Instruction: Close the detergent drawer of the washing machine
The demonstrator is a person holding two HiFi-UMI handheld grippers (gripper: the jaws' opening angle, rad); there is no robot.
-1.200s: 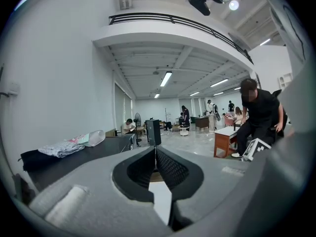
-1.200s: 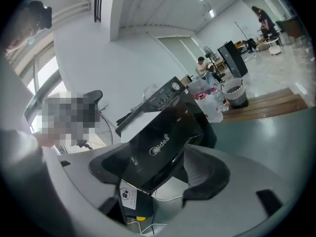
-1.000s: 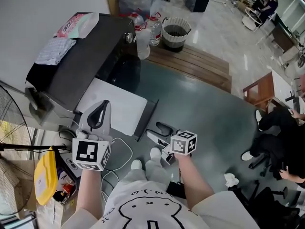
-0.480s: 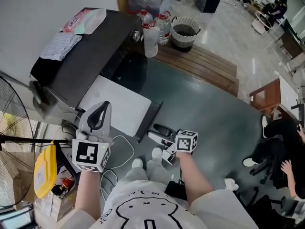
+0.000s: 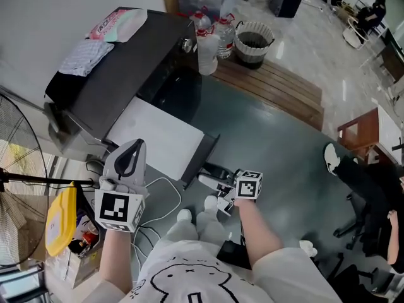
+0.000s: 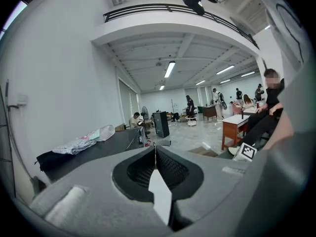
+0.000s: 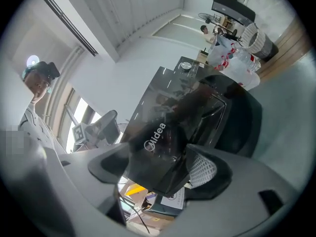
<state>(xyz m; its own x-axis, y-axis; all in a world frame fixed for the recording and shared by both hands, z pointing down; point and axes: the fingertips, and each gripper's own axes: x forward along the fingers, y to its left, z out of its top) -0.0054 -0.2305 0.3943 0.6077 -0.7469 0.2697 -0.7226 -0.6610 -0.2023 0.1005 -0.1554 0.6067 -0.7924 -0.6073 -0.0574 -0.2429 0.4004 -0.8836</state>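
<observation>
The black Midea washing machine (image 5: 126, 62) stands at the upper left, its front facing me. A grey part (image 5: 55, 124) juts from its near left corner; it looks like the drawer, but I cannot tell for sure. My left gripper (image 5: 135, 145) is held upright well short of the machine, with its jaws shut and empty (image 6: 155, 149). My right gripper (image 5: 203, 172) hangs low over the floor near my feet. It is open, and the machine's front (image 7: 168, 117) shows between its fingers (image 7: 158, 157). Neither gripper touches the machine.
A white flat panel (image 5: 158, 137) with a dark edge lies before the machine. Cloth (image 5: 81, 57) and a packet (image 5: 123, 24) rest on its top. Water bottles (image 5: 207, 43), a waste basket (image 5: 254, 43) and wooden decking (image 5: 278, 87) stand behind. A fan (image 5: 16, 188), a yellow bag (image 5: 60, 226) and cables (image 5: 161, 197) are at the left.
The head view has drifted, so the machine sits a little lower and further right in the picture. Both grippers hold almost the same places, with their jaws unchanged.
</observation>
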